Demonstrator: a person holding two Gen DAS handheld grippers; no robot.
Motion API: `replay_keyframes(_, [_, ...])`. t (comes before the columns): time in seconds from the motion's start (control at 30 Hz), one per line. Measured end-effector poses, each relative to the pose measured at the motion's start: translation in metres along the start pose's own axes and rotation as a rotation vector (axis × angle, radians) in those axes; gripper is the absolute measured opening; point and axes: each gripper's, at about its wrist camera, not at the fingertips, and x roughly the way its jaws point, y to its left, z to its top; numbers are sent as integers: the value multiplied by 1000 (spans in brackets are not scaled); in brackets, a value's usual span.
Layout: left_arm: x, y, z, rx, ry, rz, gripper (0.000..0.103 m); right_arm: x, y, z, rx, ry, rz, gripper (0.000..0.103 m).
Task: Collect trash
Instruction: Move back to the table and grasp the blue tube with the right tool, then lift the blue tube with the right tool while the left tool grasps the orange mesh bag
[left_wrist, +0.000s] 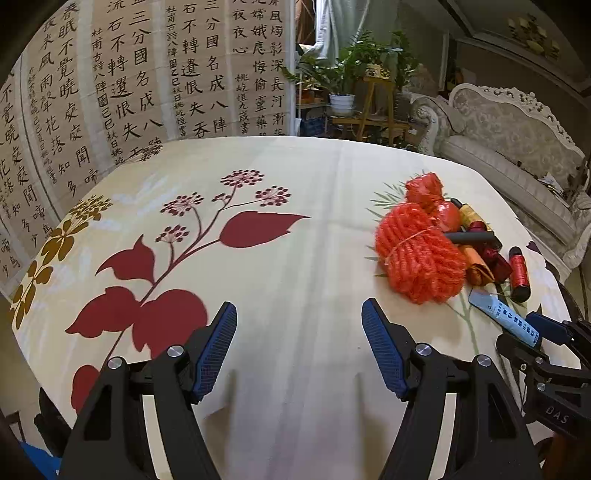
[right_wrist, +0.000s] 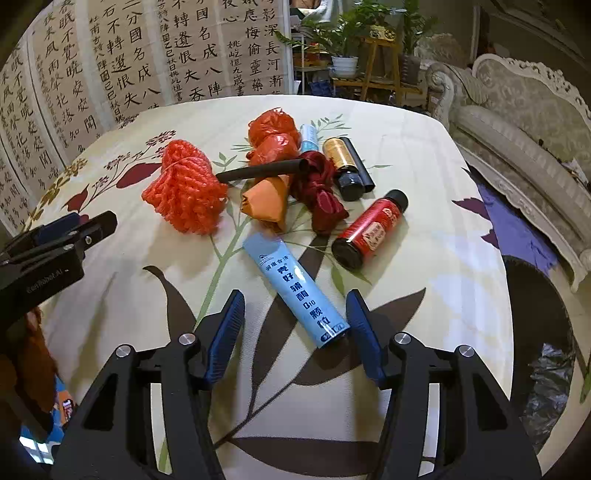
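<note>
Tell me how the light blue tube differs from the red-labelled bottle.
The light blue tube is longer and slimmer; the red-labelled bottle is shorter and stouter. The tube's near end lies between the right gripper's fingers; the bottle lies beyond them. The bottle has a black cap, the tube none visible. Both lie on the tablecloth.

Pale blue tube (right_wrist: 298, 291), floral tablecloth (right_wrist: 443, 295)

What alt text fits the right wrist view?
The right tool, open, straddles the near end of a light blue tube lying on a floral tablecloth. Beyond lie an orange net, two small bottles and crumpled wrappers.
</note>
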Motion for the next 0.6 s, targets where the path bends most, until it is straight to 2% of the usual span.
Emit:
replay_keyframes(0.07, [0, 2, -1, -5, 1, 4, 69, 0, 5, 1, -21, 1, -12, 40])
replay_keyframes(0.13, [-1, 5, -1, -9, 0, 3, 69, 0, 9, 0, -31, 2, -9, 36])
replay_keyframes(0.2, [-3, 6, -2, -12, -3, 1, 69, -2, 12, -1, -45, -1, -9, 24])
replay_keyframes(0.23, [-4, 6, -3, -13, -4, 0, 69, -3, 14, -2, -50, 0, -7, 21])
replay_keyframes(0.4, [-8, 7, -6, -13, -10, -9, 70, -13, 22, -16, -70, -6, -10, 16])
replay_keyframes(0.6, [-14, 1, -11, -1, -11, -27, 70, -32, 13, -38, -23, -10, -40, 15])
